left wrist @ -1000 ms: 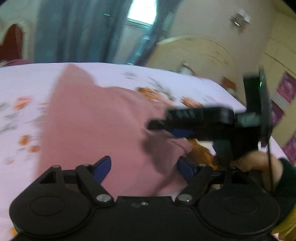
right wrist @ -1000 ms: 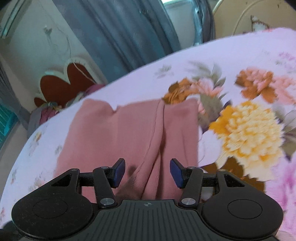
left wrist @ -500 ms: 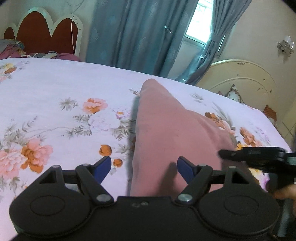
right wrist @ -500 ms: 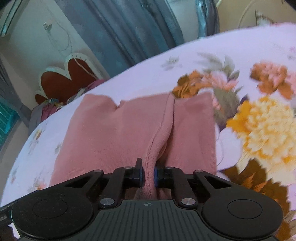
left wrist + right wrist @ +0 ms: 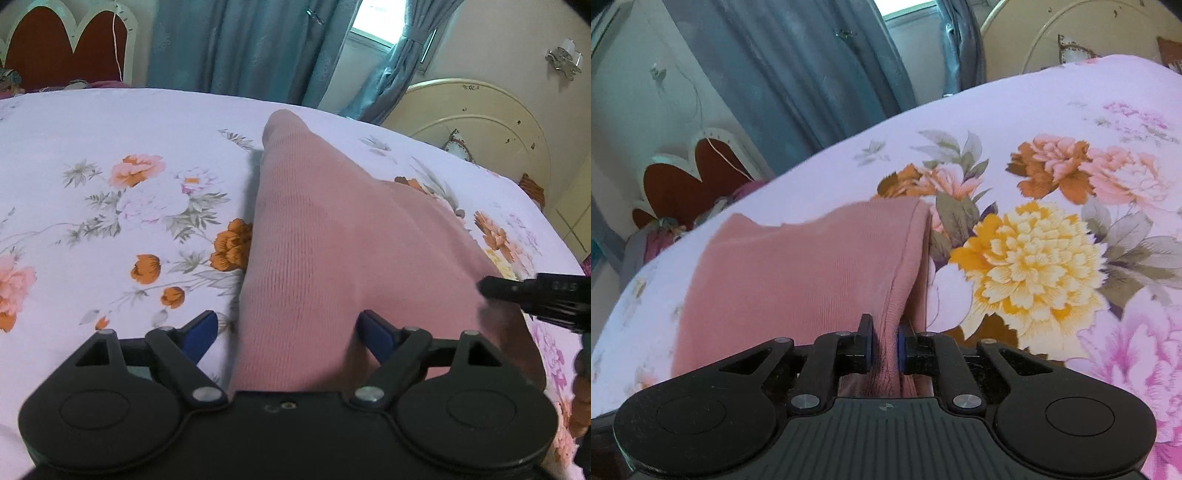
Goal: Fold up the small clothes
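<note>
Pink knit garment lies on floral bedsheet, near bed's edge. Right gripper: jaws pressed together, pinching bunched fold of near hem. Left gripper: jaws spread wide, fabric between them, nothing gripped. Cloth looks light, soft, limp, ribbed; likely to sag and crease when lifted. Best hold probably at hem corners or doubled edge, not mid-panel, so fold lands flat.
</note>
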Demonstrator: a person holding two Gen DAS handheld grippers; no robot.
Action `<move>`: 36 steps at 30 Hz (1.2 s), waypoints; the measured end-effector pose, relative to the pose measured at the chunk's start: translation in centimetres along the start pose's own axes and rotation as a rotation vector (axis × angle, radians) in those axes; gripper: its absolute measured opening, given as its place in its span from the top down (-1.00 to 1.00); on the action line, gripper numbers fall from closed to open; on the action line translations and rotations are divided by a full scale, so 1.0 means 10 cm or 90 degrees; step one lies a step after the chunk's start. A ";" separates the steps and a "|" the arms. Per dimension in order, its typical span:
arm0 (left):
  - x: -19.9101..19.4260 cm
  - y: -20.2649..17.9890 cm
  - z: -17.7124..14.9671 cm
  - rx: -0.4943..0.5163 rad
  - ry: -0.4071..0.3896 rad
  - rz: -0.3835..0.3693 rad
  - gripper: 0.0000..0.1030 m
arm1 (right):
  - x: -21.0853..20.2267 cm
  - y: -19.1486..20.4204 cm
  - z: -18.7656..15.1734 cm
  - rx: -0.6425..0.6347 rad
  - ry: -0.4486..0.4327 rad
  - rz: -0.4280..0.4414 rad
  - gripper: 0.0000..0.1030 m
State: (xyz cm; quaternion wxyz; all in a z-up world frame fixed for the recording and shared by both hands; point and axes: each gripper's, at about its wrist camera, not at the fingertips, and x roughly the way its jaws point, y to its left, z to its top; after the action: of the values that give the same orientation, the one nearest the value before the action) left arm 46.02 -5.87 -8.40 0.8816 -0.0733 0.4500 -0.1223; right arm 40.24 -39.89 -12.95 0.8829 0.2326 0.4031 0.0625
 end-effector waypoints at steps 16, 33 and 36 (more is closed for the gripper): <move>-0.06 -0.06 -0.17 0.027 0.011 -0.003 -0.60 | -0.43 0.00 -0.60 -0.048 0.039 -0.077 0.57; 0.01 0.11 0.62 -0.039 -0.021 -0.025 -0.52 | -0.24 0.07 0.19 0.003 -0.036 -0.033 0.28; 0.13 0.10 0.74 -0.041 -0.022 -0.017 -0.51 | -0.04 0.09 0.33 0.003 -0.030 -0.036 0.28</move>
State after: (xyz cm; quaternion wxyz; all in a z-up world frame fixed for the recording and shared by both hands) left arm 52.96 -5.16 -5.34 0.8848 -0.1100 0.4371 -0.1180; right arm 42.51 -40.41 -10.40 0.8931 0.2247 0.3885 0.0308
